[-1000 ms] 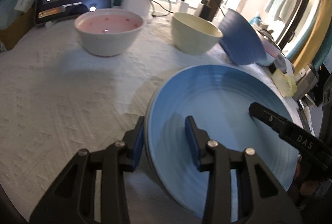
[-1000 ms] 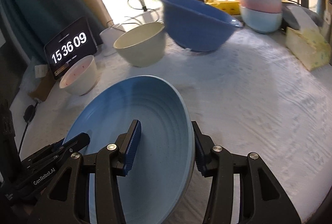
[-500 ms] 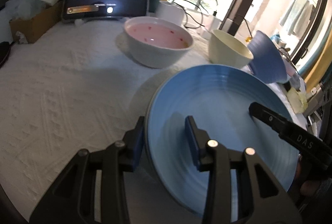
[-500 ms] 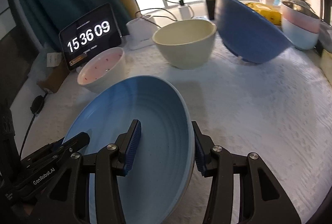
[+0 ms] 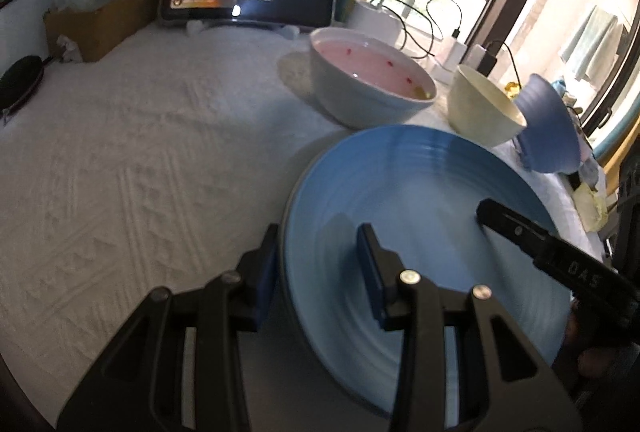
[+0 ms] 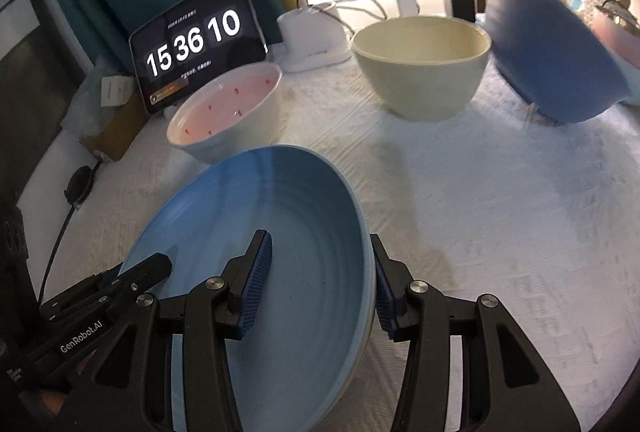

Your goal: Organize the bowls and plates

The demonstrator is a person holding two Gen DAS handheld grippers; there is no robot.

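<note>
Both claws, left claw [image 5: 320,264] and right claw [image 6: 320,284], are clamped on opposite rims of the blue plate [image 5: 420,216], carried above the table's [image 5: 140,152] near edge, so next it probably needs lowering evenly somewhere clear of the pink bowl [image 5: 370,84].

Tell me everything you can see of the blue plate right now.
The blue plate is round, glossy and ceramic-looking, light blue with faint concentric ridges, a raised rim and a paler underside edge. Both grippers straddle its rim from opposite sides: the left gripper on one side and the right gripper on the other, each with one finger inside and one outside. It is tilted, over the white cloth, in front of the pink-lined bowl. Whether it is touching the cloth is unclear.
</note>
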